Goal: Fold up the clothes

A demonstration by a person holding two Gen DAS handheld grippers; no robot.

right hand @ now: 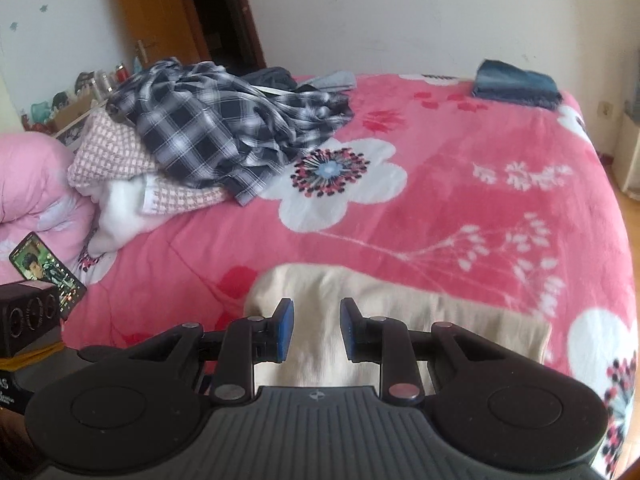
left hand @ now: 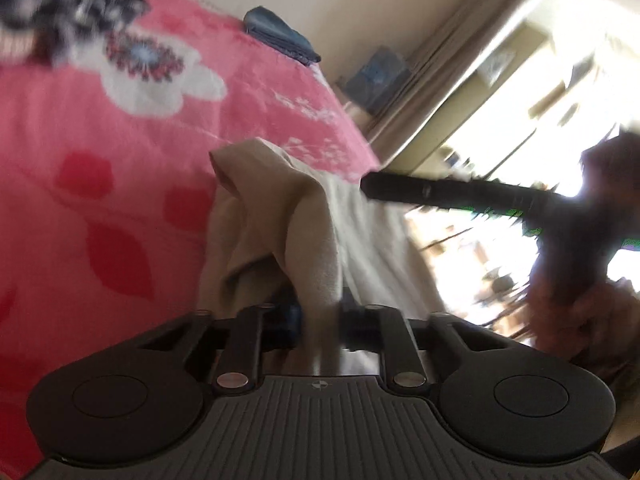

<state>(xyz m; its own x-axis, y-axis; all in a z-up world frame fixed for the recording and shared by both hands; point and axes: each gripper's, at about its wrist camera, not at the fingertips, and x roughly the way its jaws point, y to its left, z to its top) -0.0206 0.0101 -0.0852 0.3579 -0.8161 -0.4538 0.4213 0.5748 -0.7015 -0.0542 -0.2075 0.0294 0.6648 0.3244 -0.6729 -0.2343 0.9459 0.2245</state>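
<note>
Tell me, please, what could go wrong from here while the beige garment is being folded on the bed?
1. The left tongs pinch only a narrow bunch of the beige garment; a pull may slip it free.
2. The right tongs stand open above the garment and hold nothing, so the cloth, held by one side, may sag and fold crookedly.
3. The garment lies near the edge of the pink blanket; dragging it could pull it off the bed.

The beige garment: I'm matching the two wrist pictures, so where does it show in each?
Left wrist: beige garment at centre, rising from the near edge.
Right wrist: bottom centre, lying flat on the bed's near edge.
Shared landmark: folded blue jeans at the bed's far corner.
</note>
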